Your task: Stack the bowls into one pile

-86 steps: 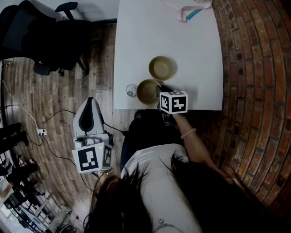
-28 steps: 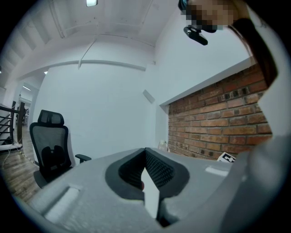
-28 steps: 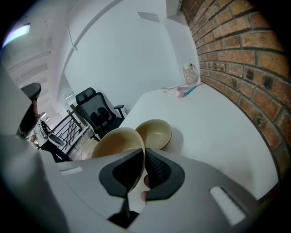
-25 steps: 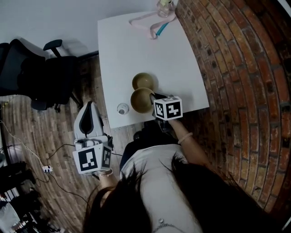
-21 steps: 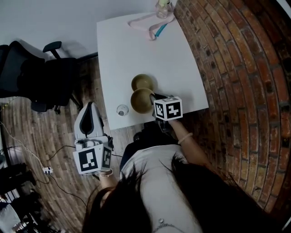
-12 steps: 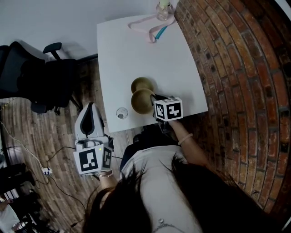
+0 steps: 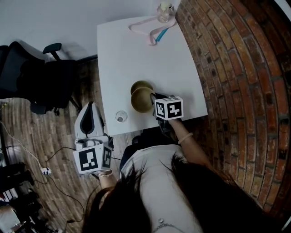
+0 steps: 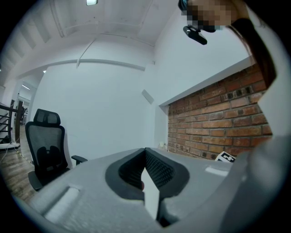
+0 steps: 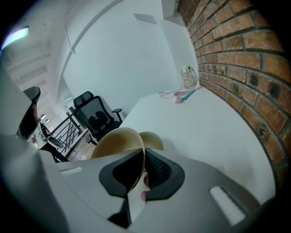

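Two tan bowls are on the white table (image 7: 136, 50). My right gripper (image 7: 153, 101) is shut on the near rim of one tan bowl (image 7: 142, 101), holding it tilted and raised. That held bowl (image 9: 113, 142) overlaps the second tan bowl (image 7: 138, 84), of which only the far part shows. In the right gripper view the second bowl (image 9: 153, 139) sits just behind the held one. My left gripper (image 7: 89, 107) hangs left of the table over the wooden floor. It is shut (image 8: 145, 172) with nothing between its pads.
A small clear glass (image 7: 121, 117) stands near the table's front left edge. A pink strap with a teal item (image 7: 152, 28) and a jar (image 7: 165, 11) lie at the far end. A black office chair (image 7: 36, 77) stands to the left; brickwork (image 7: 236, 91) borders the right.
The bowl in my right gripper has risen and moved away from me, from beside the far bowl to over most of it. The left gripper has stayed put.
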Action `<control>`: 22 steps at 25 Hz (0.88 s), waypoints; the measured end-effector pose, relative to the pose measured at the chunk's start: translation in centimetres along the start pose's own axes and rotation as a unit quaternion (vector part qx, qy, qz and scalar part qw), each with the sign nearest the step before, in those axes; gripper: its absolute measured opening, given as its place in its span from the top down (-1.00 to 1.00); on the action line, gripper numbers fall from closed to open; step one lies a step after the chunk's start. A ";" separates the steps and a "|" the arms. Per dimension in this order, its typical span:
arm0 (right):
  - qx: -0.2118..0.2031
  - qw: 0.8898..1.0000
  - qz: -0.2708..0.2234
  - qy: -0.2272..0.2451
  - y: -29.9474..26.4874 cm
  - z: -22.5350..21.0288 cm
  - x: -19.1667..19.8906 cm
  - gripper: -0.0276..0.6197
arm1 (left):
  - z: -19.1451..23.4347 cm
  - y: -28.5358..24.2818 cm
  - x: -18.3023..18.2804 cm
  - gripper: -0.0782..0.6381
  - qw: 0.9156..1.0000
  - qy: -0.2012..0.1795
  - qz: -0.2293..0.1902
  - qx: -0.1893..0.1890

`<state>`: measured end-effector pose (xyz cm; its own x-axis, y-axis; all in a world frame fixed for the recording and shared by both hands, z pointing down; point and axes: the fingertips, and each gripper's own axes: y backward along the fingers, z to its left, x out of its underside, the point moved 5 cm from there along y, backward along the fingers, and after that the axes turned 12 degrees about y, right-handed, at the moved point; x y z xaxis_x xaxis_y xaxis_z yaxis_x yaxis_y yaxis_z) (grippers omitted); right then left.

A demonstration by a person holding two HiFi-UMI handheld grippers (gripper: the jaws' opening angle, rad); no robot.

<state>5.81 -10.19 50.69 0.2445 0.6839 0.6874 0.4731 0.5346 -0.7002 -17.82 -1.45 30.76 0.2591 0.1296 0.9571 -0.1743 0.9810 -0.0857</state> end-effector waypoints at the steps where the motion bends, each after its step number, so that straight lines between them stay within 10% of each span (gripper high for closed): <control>1: -0.001 1.000 -0.001 -0.001 -0.1 -0.1 -0.1 0.85 | 0.0 -0.2 0.0 0.78 1.000 0.000 -0.001 0.000; 22: -0.005 1.000 0.003 -0.011 -2.1 -2.5 -2.2 0.85 | 0.4 -3.0 -0.2 0.78 1.000 0.002 0.000 -0.019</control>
<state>6.44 -14.07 51.12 0.2283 0.6982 0.6785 0.4804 0.5254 -0.7023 -17.75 -4.53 30.92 0.2634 0.1310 0.9558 -0.1383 0.9856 -0.0970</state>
